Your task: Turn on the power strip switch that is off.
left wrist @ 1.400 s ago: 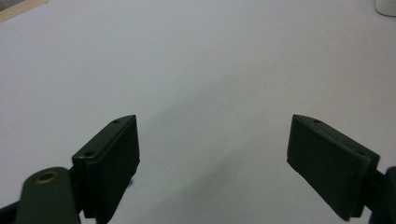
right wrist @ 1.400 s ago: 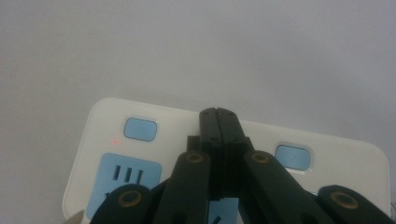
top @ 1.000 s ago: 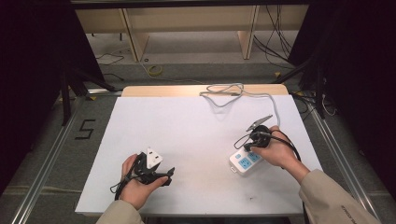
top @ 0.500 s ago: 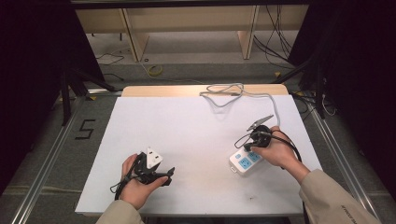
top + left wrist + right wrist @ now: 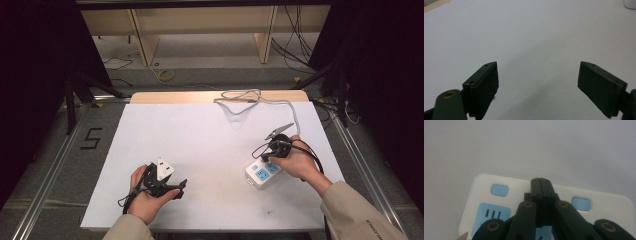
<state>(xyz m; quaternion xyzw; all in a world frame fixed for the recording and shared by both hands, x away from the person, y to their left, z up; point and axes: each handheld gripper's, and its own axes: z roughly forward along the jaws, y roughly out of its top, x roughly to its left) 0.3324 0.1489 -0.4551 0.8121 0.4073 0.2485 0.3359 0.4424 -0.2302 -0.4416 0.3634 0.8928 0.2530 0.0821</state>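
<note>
A: Power strip [image 5: 263,174] sits on counter [image 5: 210,135], right-near side; right gripper [image 5: 541,185] fingers closed, empty, over it.
B: Left gripper [image 5: 537,82] fingers wide, empty. Press switches squarely.

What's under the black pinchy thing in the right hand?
The white power strip lies under the right gripper, whose jaws are closed together. Two blue buttons and part of a blue socket show. The strip's middle is hidden behind the jaws.
</note>
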